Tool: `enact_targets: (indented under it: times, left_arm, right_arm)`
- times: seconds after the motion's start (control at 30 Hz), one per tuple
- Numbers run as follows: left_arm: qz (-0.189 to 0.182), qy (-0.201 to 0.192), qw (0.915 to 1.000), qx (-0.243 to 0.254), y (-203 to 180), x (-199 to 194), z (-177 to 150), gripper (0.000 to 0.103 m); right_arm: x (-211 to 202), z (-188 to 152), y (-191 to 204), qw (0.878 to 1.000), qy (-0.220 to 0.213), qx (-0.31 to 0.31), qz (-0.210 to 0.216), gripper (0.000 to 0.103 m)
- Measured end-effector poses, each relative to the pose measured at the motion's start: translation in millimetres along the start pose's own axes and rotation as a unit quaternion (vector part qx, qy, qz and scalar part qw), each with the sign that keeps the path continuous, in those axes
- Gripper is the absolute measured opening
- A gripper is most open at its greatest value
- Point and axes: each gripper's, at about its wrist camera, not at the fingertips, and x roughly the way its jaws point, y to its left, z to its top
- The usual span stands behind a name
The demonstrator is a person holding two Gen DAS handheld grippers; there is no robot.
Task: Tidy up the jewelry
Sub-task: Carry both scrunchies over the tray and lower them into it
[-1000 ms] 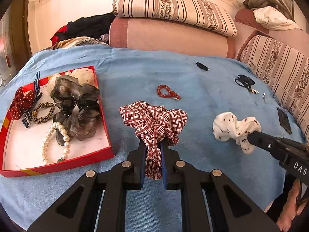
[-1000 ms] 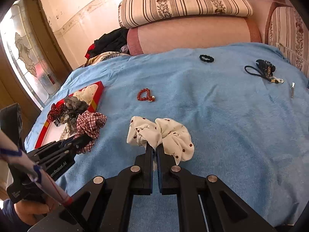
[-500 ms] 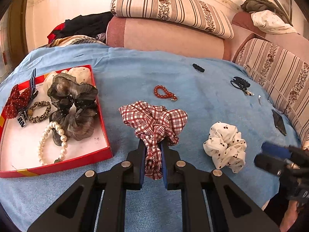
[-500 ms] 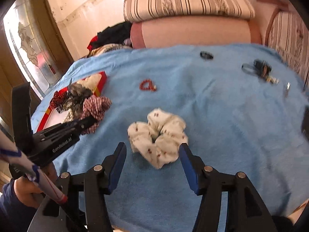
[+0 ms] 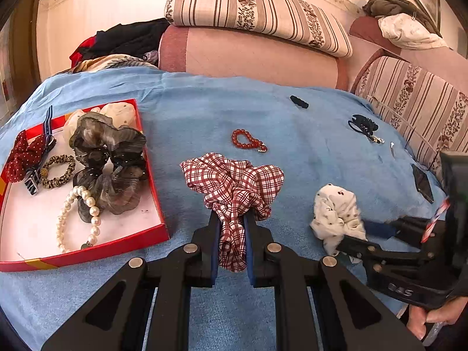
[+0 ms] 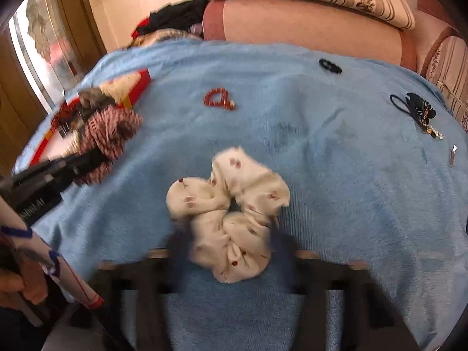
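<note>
My left gripper (image 5: 231, 219) is shut on a red plaid scrunchie (image 5: 234, 178), which hangs between its fingers just right of the red box (image 5: 87, 256). The box holds a grey scrunchie (image 5: 108, 158), a pearl bracelet (image 5: 77, 219), a leopard hair tie and a dotted red bow. A white dotted scrunchie (image 6: 231, 219) lies flat on the blue cloth. My right gripper (image 6: 231, 242) straddles its near half and its jaws are closing, blurred with motion. The scrunchie looks unsqueezed. The left wrist view shows the right gripper (image 5: 362, 234) low at that scrunchie (image 5: 336, 210).
A red bead bracelet (image 5: 247, 142) lies mid-cloth. Farther back right are a black hair tie (image 5: 299, 101), a black tie with a charm (image 5: 362, 124), a small clip (image 5: 392, 147) and a flat dark object (image 5: 422, 182). Striped sofa cushions (image 5: 257, 11) border the cloth.
The right gripper let go of the white scrunchie, opened wide, sank over it and now narrows around it. The scrunchie dropped flat onto the cloth. The left gripper kept still with the plaid scrunchie.
</note>
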Motion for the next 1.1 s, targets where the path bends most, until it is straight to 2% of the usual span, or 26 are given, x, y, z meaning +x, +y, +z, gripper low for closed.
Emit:
enact_targets:
  times: [0.07, 0.3, 0.43, 0.77, 1.1]
  left_arm:
    - [0.003, 0.001, 1.0000, 0.003, -1.0, 1.5, -0.5, 0.014]
    - [0.020, -0.015, 0.9997, 0.005, -2.6, -1.1, 0.7, 0.014]
    - [0.041, -0.032, 0.9986, 0.004, -1.5, -5.4, 2.2, 0.014]
    - [0.062, -0.056, 0.9964, 0.010, -2.3, -19.5, 5.1, 0.014]
    - [0.060, -0.065, 0.9960, 0.011, -1.1, -28.2, 6.3, 0.014]
  right_arm:
    - [-4.1, -2.3, -0.5, 1.000, -0.013, 0.003, 0.003, 0.021]
    - [-39.2, -2.6, -2.1, 0.995, -0.099, 0.019, 0.004, 0.019]
    - [-50.7, -3.2, -0.2, 0.991, -0.131, 0.025, 0.002, 0.019]
    - [-54.5, -0.9, -1.1, 0.989, -0.144, 0.033, -0.001, 0.019]
    - [-61.6, -4.7, 7.3, 0.989, -0.146, 0.035, 0.002, 0.019]
